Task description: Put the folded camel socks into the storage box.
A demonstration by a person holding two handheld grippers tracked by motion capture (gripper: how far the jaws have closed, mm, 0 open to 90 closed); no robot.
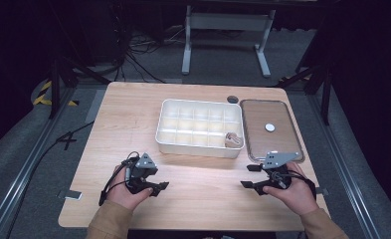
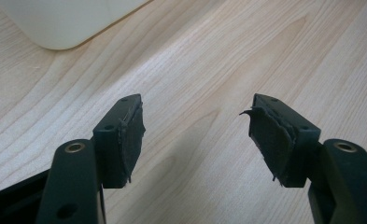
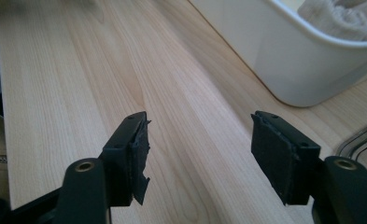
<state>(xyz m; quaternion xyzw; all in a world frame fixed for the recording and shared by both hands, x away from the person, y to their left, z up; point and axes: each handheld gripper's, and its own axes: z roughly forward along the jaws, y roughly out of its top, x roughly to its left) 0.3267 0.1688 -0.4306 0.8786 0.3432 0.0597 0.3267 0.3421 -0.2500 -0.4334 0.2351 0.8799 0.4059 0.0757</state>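
A white tray (image 1: 199,127) divided into several compartments stands in the middle of the wooden table (image 1: 133,114). A rolled beige cloth (image 1: 233,140) lies in its front right compartment. My left gripper (image 1: 158,180) rests low over the table in front of the tray's left corner, open, with only bare wood between its jaws (image 2: 197,107). My right gripper (image 1: 247,177) hovers near the front right, pointing left, open and holding nothing (image 3: 201,121). In the right gripper view the tray wall (image 3: 274,51) and the cloth (image 3: 344,16) lie ahead to the right.
A flat clear lid with a metal rim (image 1: 270,129) lies right of the tray, with a small white disc (image 1: 270,127) on it. A dark round grommet (image 1: 232,99) sits behind the tray. A white frame (image 1: 228,35) stands on the floor beyond the table.
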